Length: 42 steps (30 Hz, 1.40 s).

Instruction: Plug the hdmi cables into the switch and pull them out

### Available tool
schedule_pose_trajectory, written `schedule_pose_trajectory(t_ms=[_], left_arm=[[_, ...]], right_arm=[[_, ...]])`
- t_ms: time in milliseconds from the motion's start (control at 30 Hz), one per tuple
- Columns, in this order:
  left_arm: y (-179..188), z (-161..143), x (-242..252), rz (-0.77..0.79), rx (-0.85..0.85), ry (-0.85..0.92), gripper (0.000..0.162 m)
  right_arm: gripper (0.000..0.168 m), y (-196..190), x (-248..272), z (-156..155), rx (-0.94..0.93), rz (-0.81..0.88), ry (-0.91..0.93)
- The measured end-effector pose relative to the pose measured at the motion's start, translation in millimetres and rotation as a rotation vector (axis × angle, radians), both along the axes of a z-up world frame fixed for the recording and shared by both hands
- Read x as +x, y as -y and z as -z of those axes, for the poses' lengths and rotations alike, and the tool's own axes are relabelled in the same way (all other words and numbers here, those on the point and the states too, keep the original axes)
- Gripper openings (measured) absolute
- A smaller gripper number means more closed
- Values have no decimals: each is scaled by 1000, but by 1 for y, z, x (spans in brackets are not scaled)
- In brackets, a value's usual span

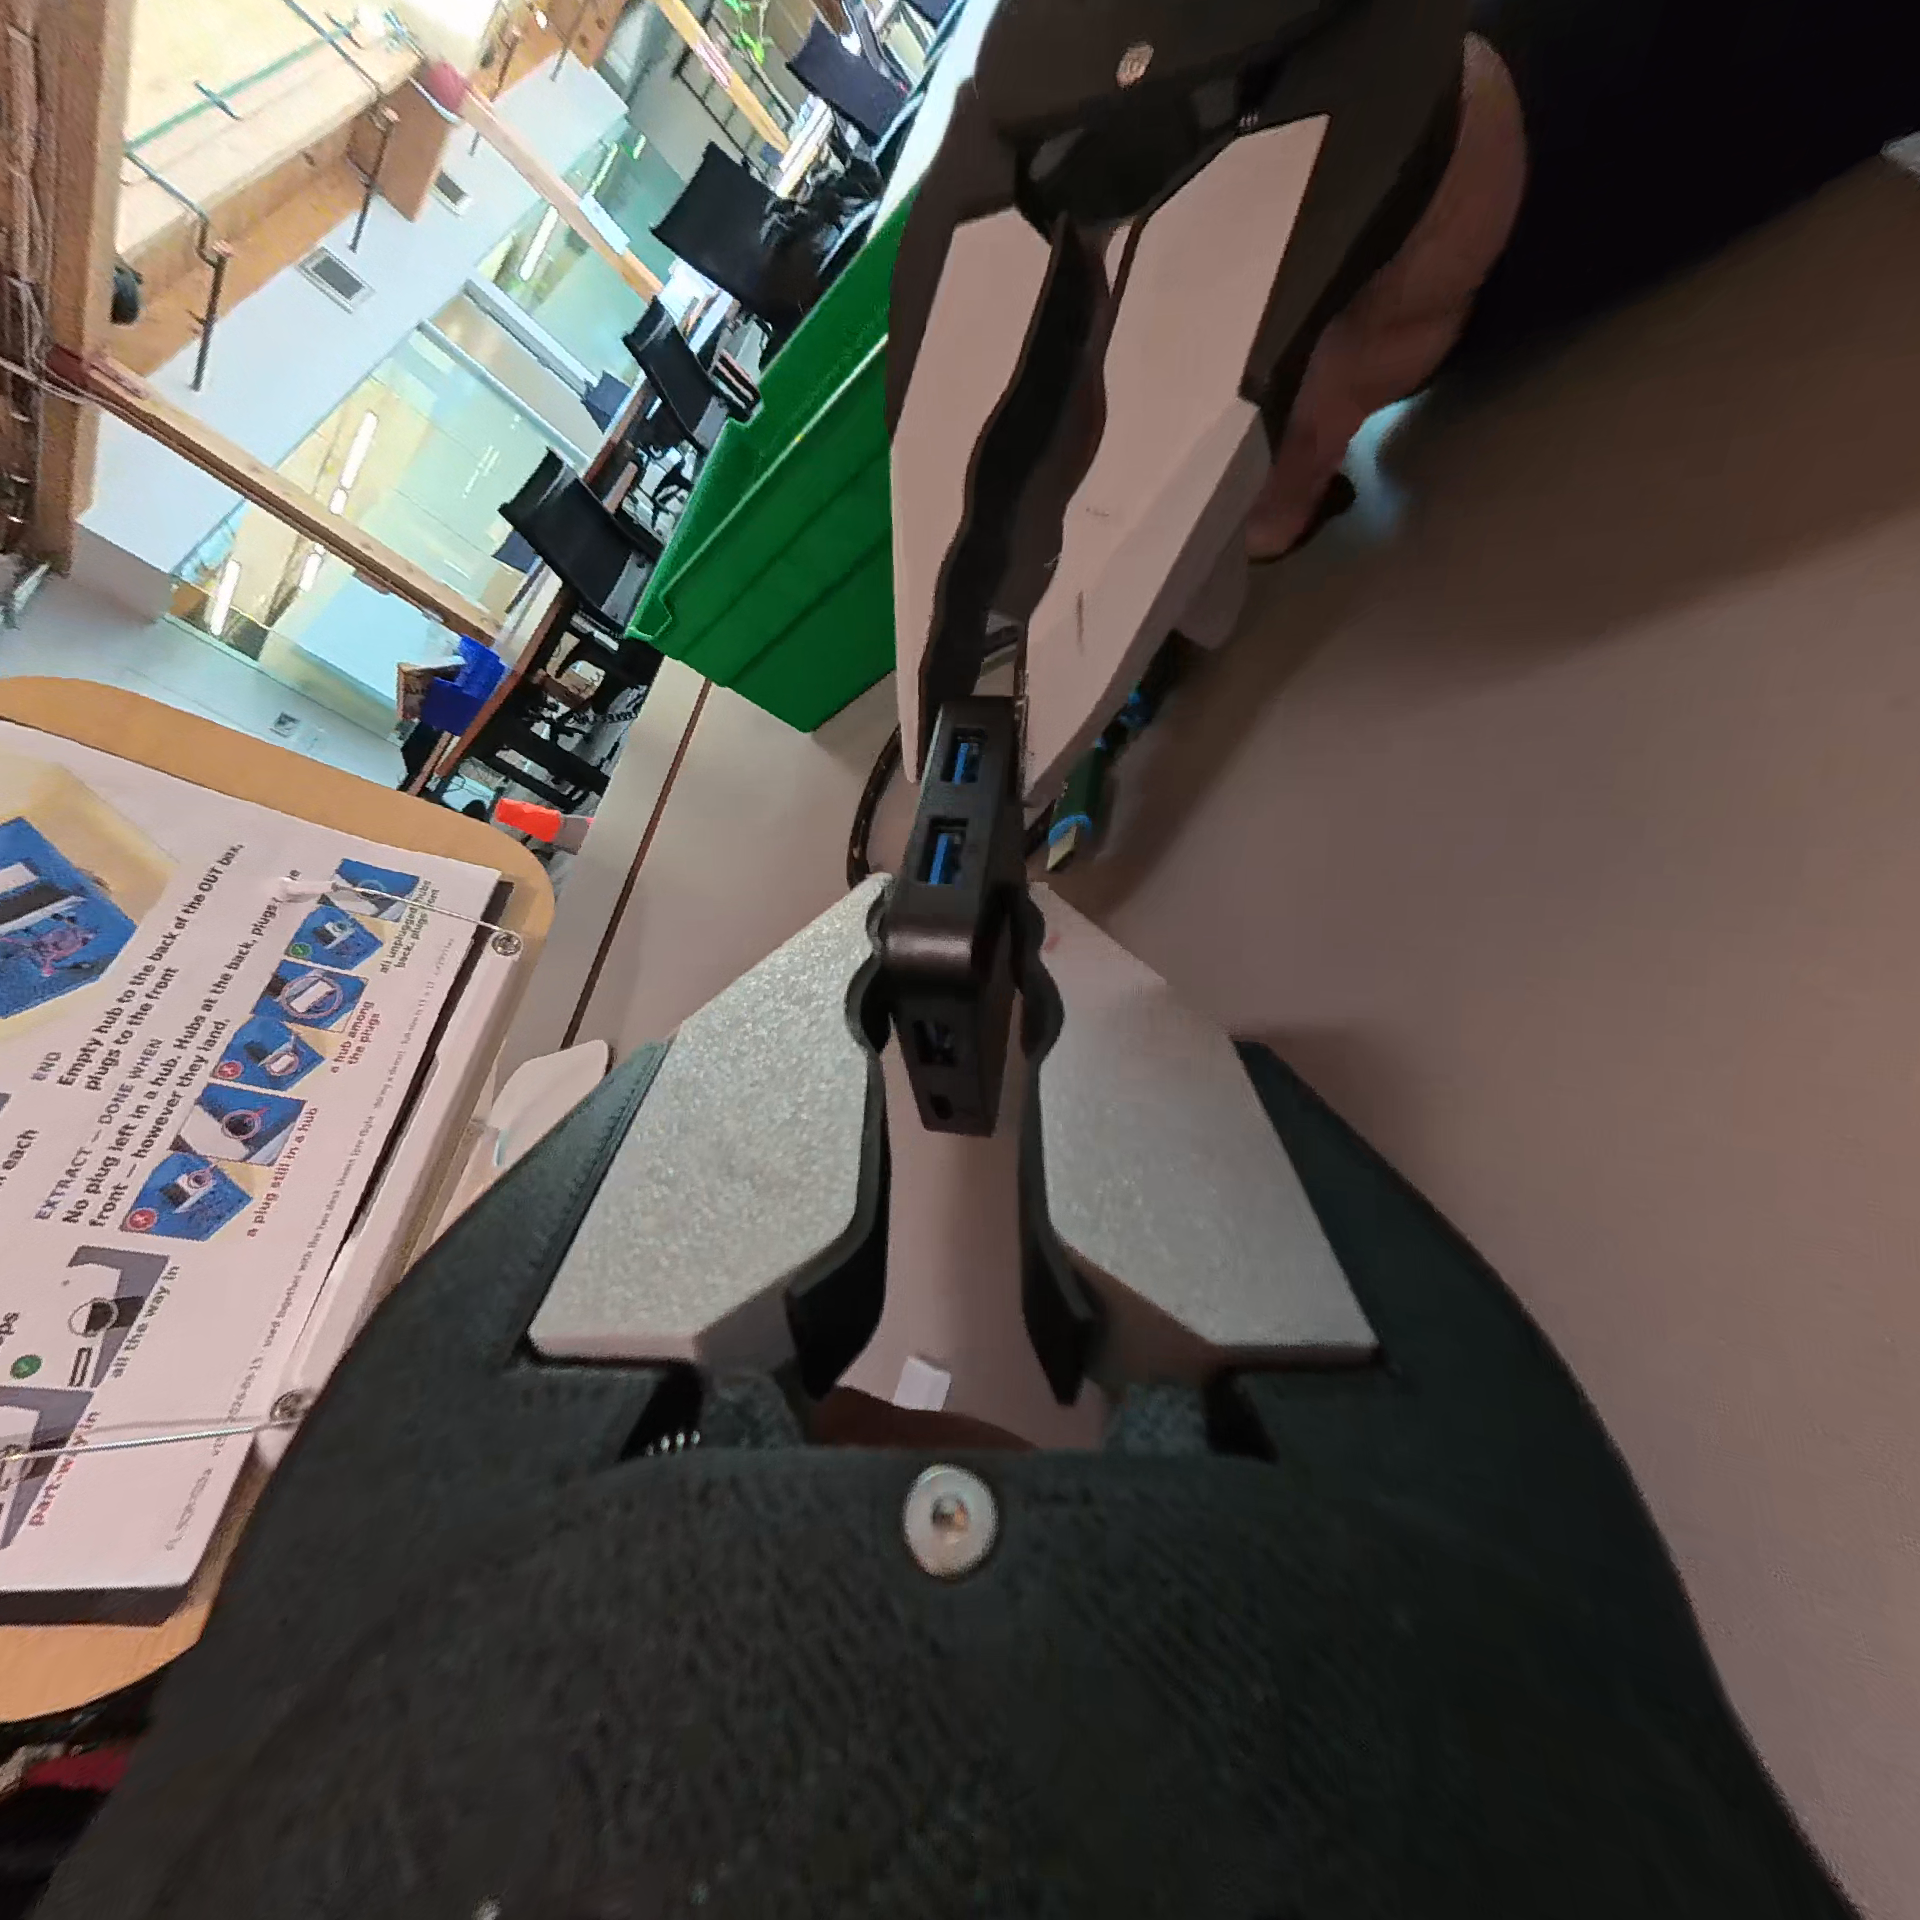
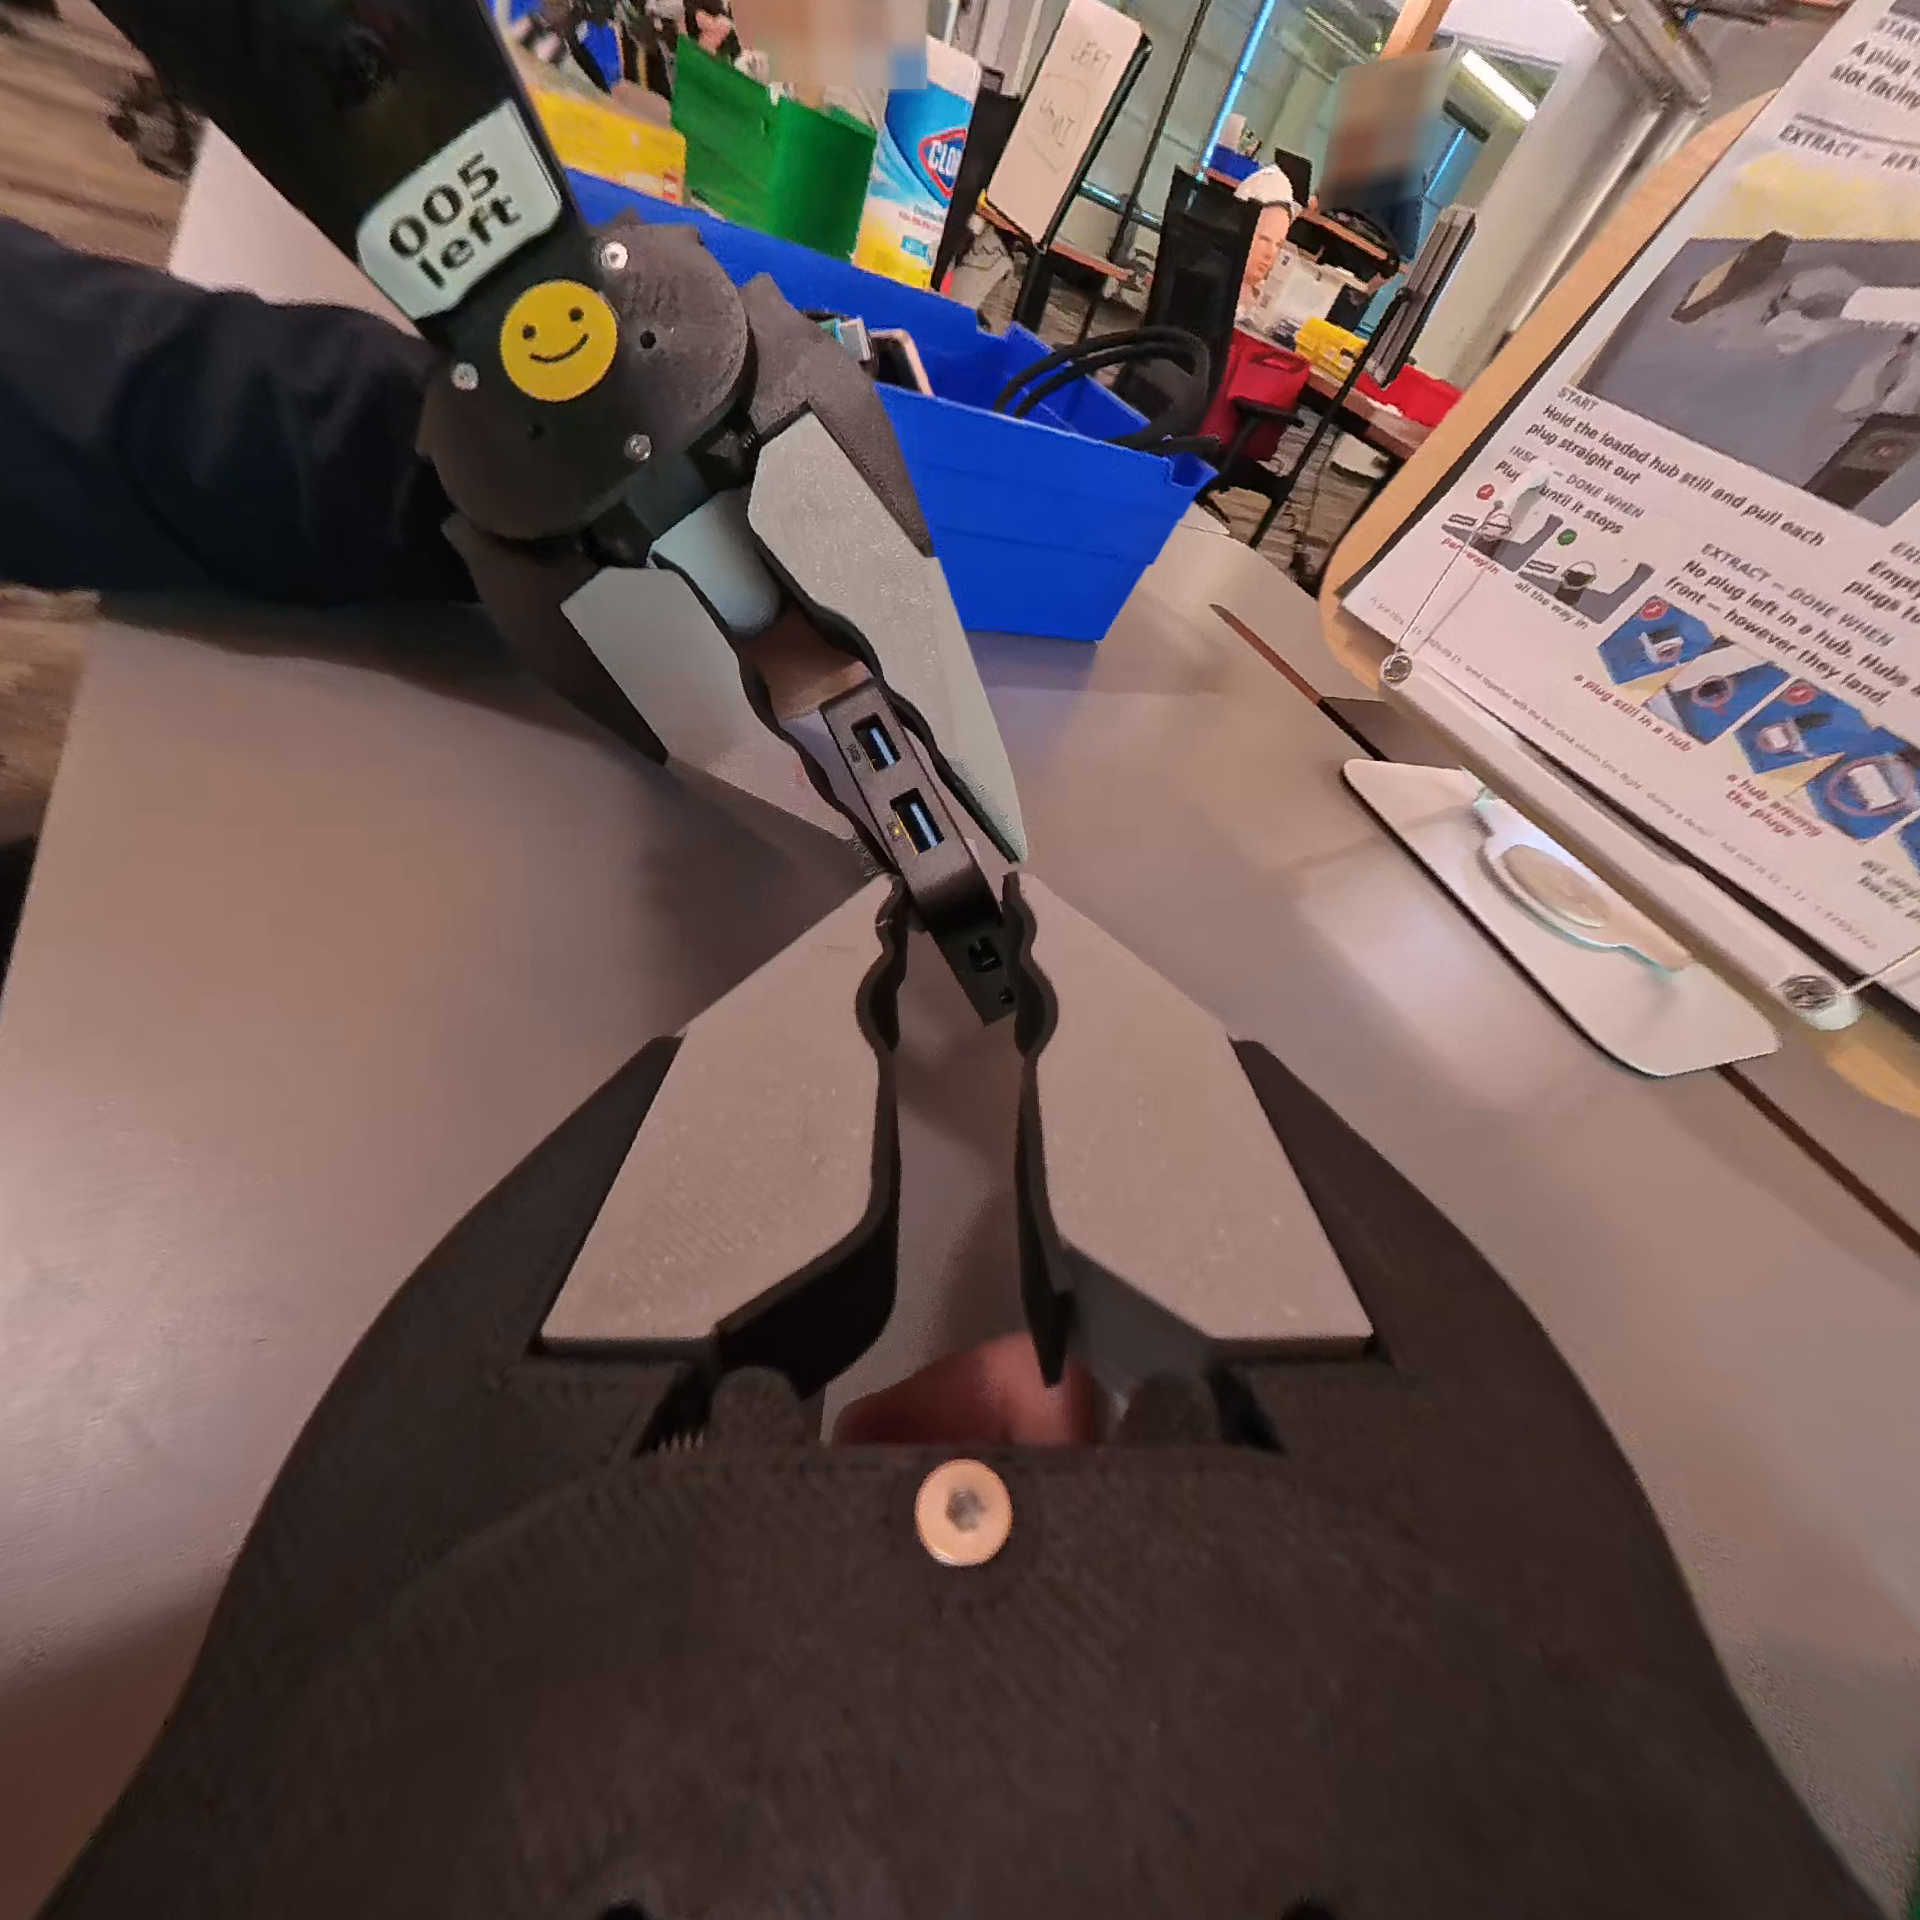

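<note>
Left wrist view, switch (image 1: pixel 951 914) ends hidden between both tools

Printed instr. sheet (image 2: pixel 1714 582), gripper tag (image 2: pixel 457 213), wipes tub label (image 2: pixel 920 177)

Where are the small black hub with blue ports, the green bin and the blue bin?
Small black hub with blue ports (image 1: pixel 951 925), left wrist view, its narrow port edge.
Green plastic bin (image 1: pixel 800 540), left wrist view, side wall.
Blue plastic bin (image 2: pixel 1039 520), right wrist view, front wall.

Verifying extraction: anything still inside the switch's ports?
Both blue ports on the switch look empty. Sides under left gripper and right gripper fingers are hidden.
</note>
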<state>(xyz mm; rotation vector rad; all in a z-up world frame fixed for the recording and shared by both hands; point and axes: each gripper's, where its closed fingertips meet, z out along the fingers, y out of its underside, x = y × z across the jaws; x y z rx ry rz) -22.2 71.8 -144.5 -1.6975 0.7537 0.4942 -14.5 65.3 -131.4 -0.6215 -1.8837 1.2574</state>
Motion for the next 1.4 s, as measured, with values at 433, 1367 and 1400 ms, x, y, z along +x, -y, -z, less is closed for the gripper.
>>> schedule_pose_trajectory(t_ms=[433,1367,1400], left_arm=[[-2,1,1,-1,-43,6,12],[-5,13,-62,-284,-61,-141,12],[-5,14,-61,-280,-65,-142,12]], right_arm=[[18,-8,-5,10,-91,2,114],[9,-76,-6,69,770,325,218],[9,-75,-7,64,768,333,212]])
